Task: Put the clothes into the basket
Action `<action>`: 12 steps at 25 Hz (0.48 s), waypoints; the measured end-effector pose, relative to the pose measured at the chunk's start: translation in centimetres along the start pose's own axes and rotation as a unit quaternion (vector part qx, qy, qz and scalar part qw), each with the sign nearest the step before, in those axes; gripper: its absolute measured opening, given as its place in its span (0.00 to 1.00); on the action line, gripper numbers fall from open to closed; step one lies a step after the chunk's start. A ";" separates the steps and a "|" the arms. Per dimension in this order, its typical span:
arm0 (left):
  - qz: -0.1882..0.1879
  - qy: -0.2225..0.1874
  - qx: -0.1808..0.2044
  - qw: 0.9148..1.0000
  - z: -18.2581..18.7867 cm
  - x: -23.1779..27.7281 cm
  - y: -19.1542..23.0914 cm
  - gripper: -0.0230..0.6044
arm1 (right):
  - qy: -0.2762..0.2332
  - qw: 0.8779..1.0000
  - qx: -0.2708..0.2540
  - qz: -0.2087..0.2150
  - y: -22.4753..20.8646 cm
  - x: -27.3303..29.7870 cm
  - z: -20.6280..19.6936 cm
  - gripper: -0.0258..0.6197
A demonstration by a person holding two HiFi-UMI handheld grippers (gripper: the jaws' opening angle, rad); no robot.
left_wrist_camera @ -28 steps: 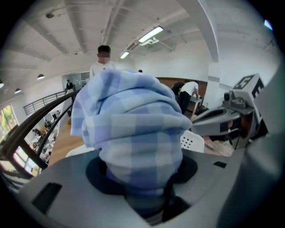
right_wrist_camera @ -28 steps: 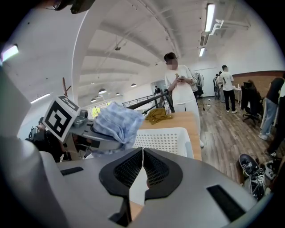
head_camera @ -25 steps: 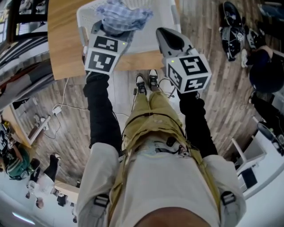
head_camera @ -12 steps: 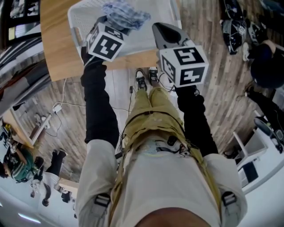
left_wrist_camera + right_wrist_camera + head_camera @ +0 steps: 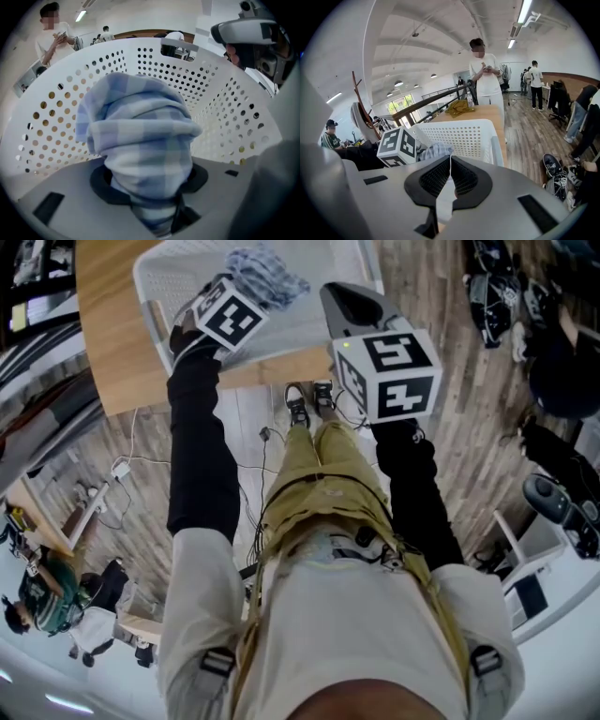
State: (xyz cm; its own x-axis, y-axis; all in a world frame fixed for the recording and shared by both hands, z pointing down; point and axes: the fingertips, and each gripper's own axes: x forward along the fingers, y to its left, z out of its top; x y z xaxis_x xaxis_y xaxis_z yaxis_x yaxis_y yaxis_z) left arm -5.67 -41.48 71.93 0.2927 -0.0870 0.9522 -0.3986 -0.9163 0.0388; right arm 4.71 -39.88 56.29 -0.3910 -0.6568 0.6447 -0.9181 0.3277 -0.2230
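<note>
Wooden tabletop at far left of the head view. A white perforated basket stands on it, close to the near edge.

Left gripper points steeply down into the basket. It is clenched on a blue-and-white checked cloth. The cloth is bunched into a wad between the pads and bulges out past the jaws, with the basket's walls all around it. Can't tell whether the wad touches the basket's bottom.

Right gripper is to the right, by the basket's near right corner and outside its rim. Jaws are pressed together at the tips, with nothing between them.

Beyond the basket, in the right gripper view, a mustard garment lies crumpled on the tabletop.

Plank floor is right of the tabletop, with dark shoes lying on it at far right.
</note>
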 end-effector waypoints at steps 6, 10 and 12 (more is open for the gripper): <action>-0.020 0.032 0.020 0.999 -1.2 2.1 -0.3 0.42 | 0.000 1.000 -0.003 0.002 0.3 0.0 -0.1 0.08; -0.034 0.051 0.023 0.998 -2.0 3.8 -0.3 0.43 | 0.001 1.000 -0.002 0.001 0.1 0.2 0.0 0.08; -0.040 0.065 0.026 0.997 -2.7 4.5 -0.4 0.44 | 0.002 1.000 0.000 -0.001 0.1 0.1 0.0 0.08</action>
State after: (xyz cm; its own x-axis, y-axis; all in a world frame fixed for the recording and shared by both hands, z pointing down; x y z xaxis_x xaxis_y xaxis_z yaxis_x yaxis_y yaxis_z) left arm -6.56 -40.43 77.02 0.2050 0.0353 0.9781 -0.3317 -0.9377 0.1034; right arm 4.58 -39.92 56.37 -0.3888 -0.6554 0.6475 -0.9189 0.3268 -0.2210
